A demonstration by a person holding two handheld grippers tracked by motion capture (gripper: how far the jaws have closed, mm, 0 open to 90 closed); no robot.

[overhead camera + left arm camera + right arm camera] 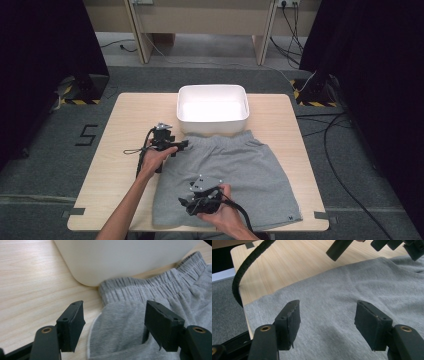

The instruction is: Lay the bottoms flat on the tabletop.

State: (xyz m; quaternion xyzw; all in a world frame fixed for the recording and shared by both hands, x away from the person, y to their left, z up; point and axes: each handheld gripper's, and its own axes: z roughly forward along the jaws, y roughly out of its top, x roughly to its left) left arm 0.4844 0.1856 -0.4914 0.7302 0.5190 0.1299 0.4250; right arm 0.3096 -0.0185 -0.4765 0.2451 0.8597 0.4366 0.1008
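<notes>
Grey shorts (232,177) lie flat on the near half of the wooden table (105,165), waistband touching the white tub (213,109) at the far side. The left gripper (113,318) hangs wide apart over the waistband's left corner. The right gripper (327,318), likewise spread, hovers above the near left hem, seemingly not touching the cloth.
</notes>
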